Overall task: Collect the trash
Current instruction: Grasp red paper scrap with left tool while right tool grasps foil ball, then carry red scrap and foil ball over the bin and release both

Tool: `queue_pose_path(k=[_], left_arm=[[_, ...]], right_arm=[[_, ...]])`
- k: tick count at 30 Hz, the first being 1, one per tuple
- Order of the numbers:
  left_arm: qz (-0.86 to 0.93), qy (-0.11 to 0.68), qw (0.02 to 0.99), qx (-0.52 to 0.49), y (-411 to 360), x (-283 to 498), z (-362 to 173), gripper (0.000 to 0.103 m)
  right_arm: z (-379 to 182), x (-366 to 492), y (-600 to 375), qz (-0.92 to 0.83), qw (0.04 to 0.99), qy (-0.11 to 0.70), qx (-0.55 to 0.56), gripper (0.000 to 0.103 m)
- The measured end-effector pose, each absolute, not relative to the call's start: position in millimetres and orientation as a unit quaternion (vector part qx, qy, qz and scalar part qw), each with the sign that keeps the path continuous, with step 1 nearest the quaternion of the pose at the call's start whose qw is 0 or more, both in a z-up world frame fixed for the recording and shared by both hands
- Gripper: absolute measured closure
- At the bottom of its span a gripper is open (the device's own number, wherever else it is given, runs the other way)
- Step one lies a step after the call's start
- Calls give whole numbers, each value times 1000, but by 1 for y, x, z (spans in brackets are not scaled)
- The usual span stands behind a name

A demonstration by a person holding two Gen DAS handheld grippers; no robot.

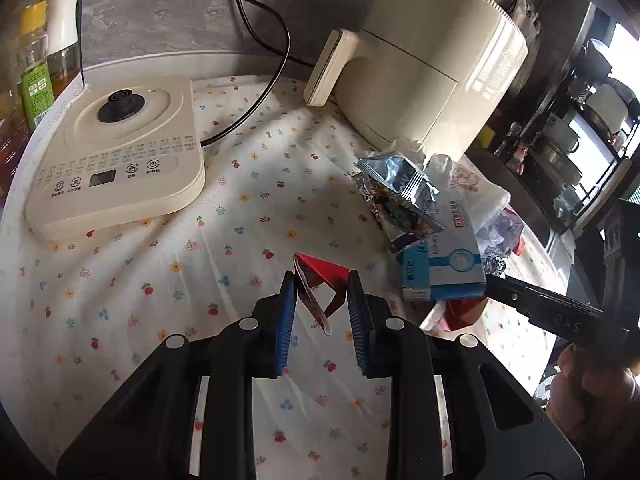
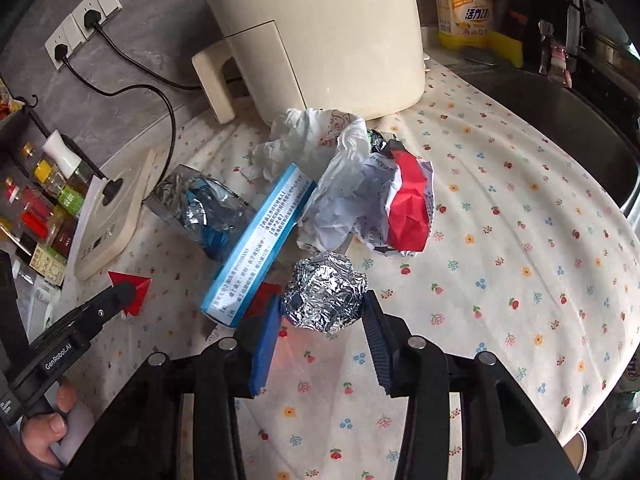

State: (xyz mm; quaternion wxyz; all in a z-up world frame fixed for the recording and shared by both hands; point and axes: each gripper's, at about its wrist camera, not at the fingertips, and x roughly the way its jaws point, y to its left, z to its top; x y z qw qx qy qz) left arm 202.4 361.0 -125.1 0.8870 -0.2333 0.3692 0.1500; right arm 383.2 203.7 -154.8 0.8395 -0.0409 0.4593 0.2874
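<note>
My left gripper (image 1: 322,280) is shut on a folded red paper scrap (image 1: 322,276), held between its blue pads just above the flowered cloth. It shows in the right wrist view too (image 2: 132,286). My right gripper (image 2: 320,304) is shut on a crumpled foil ball (image 2: 324,296), which also shows in the left wrist view (image 1: 494,266). The rest of the trash lies in a pile: a blue and white box (image 2: 260,240), a silver foil packet (image 1: 400,196), crumpled white paper (image 2: 344,188) and a red and white wrapper (image 2: 408,204).
A cream air fryer (image 1: 436,60) stands behind the pile. A cream kettle base (image 1: 116,156) with a black cord sits at the left. Bottles (image 1: 36,72) stand at the far left, a yellow detergent bottle (image 2: 464,0) at the back, a dark sink (image 2: 560,120) at the right.
</note>
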Motion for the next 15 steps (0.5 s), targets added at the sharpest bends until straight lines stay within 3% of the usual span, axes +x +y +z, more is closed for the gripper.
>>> queue_pose_path(k=[15], left_arm=[[130, 326, 911, -217, 274, 150, -64, 77]], right_arm=[[-106, 320, 105, 321, 846, 425, 17, 62]])
